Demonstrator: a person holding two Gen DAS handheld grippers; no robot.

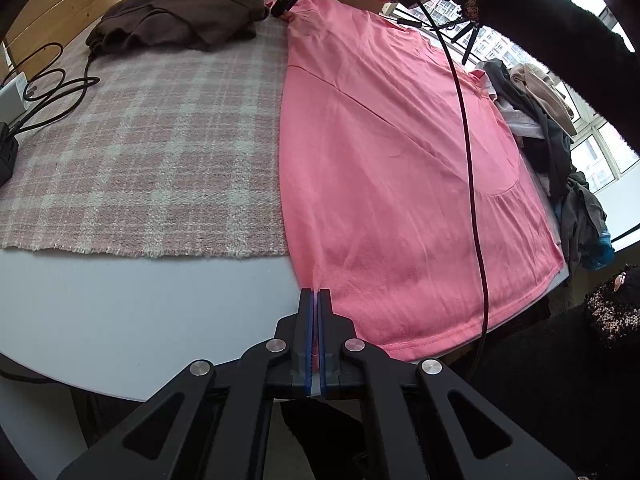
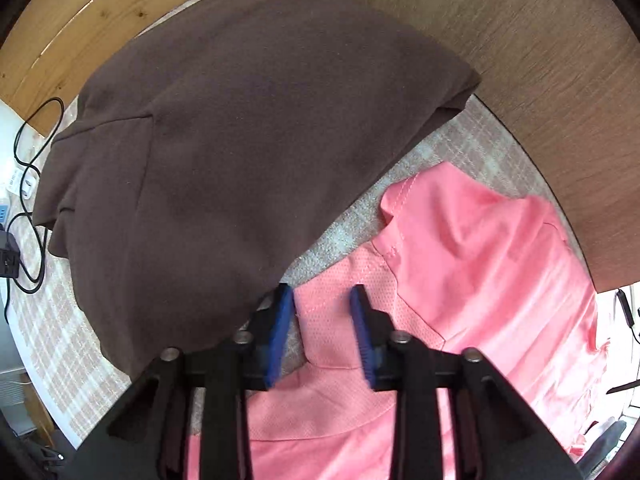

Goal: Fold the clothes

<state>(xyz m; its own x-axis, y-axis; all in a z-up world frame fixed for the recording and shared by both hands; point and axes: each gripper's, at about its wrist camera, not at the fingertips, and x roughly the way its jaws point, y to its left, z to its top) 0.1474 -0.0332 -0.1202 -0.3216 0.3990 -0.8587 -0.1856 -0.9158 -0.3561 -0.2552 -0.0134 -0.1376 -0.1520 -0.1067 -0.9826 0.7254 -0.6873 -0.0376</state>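
Midway, Perhaps: Pink Shirt Stretched Flat Between Two Grippers

Seemingly at work on a fold, a person holds a pink shirt [image 1: 400,160] laid out on a plaid cloth [image 1: 140,140] over a white table [image 1: 140,312]. The left gripper [image 1: 315,294] has its blue pads pressed together on the shirt's near hem corner, at the table's edge. The right gripper [image 2: 322,294] stands spread over the shirt's far corner by the shoulder, one pad either side of the fabric, not pinching it. One side panel already appears turned over the body, its edge running slantwise across the front.

Done well, the step would have both corners gripped on the same long edge, the fabric kept taut and level between them, and that edge carried across in one sweep so no wrinkle is trapped; the dangling black cable [image 1: 468,160] crossing the shirt should stay out of the fold.

By count: one pink shirt; one brown garment [image 2: 224,140], folded, just beyond it; one heap of mixed clothes [image 1: 552,140] at the window side; two grippers.
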